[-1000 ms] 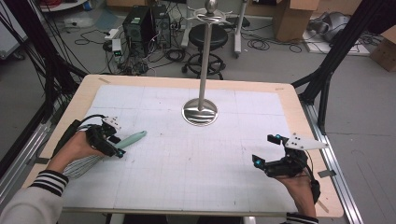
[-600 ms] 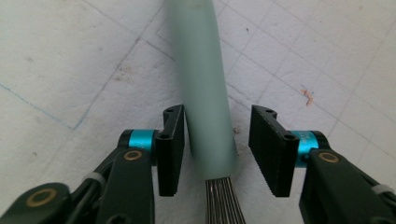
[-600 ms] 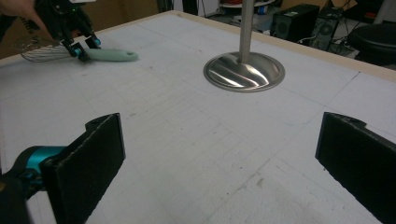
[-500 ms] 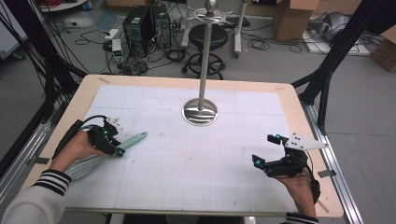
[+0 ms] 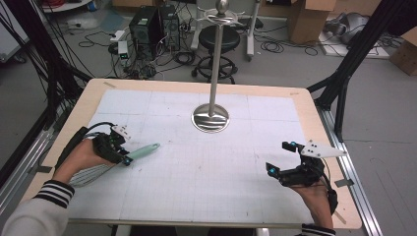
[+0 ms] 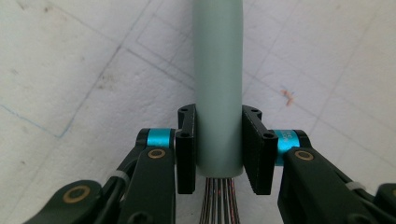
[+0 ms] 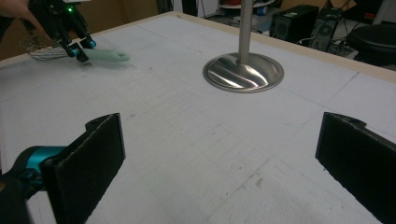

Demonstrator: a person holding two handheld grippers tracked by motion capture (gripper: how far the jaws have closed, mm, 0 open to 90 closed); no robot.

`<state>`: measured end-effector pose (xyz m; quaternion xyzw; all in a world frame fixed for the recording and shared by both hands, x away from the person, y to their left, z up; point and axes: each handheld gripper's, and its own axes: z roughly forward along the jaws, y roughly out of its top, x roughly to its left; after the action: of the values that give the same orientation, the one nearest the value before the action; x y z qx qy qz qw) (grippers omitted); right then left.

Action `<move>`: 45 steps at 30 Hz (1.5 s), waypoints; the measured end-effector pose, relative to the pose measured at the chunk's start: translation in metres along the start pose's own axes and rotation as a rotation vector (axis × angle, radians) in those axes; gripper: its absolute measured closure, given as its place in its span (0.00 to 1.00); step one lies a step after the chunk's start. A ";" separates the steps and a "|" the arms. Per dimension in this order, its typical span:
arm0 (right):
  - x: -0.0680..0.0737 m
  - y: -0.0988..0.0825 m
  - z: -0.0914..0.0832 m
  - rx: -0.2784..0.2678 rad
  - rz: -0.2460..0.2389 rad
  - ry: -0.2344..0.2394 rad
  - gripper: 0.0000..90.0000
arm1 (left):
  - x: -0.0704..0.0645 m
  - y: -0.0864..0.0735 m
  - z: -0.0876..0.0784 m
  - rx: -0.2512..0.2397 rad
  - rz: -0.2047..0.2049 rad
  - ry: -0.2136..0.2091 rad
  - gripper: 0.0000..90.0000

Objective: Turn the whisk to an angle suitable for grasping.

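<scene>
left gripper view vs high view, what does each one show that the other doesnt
Left gripper view alone: both pads of the left tool pressed flat against the whisk's grey-green handle, with thin wires fanning out just behind them.

High view alone: the steel stand with its round base mid-table, the right tool with jaws apart over bare mat, the person's hands, and the room's floor beyond.

Both: the whisk handle gripped by the left tool, lying over the gridded mat.
</scene>
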<state>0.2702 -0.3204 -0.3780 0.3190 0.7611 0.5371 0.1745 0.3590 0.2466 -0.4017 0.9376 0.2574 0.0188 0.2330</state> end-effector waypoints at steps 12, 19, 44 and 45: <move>0.000 0.002 0.000 -0.005 -0.005 0.006 0.00 | -0.022 0.017 -0.032 -0.120 0.126 -0.031 0.77; 0.000 0.002 0.001 -0.005 -0.008 0.009 0.00 | -0.034 0.026 -0.050 -0.224 0.183 -0.061 0.77; 0.002 0.003 -0.004 -0.009 -0.007 0.011 0.00 | -0.068 0.073 -0.073 -0.486 0.340 -0.208 0.77; 0.002 0.003 -0.005 -0.009 -0.007 0.010 0.00 | -0.069 0.076 -0.073 -0.488 0.349 -0.213 0.77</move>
<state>0.2665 -0.3219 -0.3732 0.3128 0.7608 0.5415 0.1737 0.3234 0.1862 -0.2969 0.8808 0.0545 0.0215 0.4699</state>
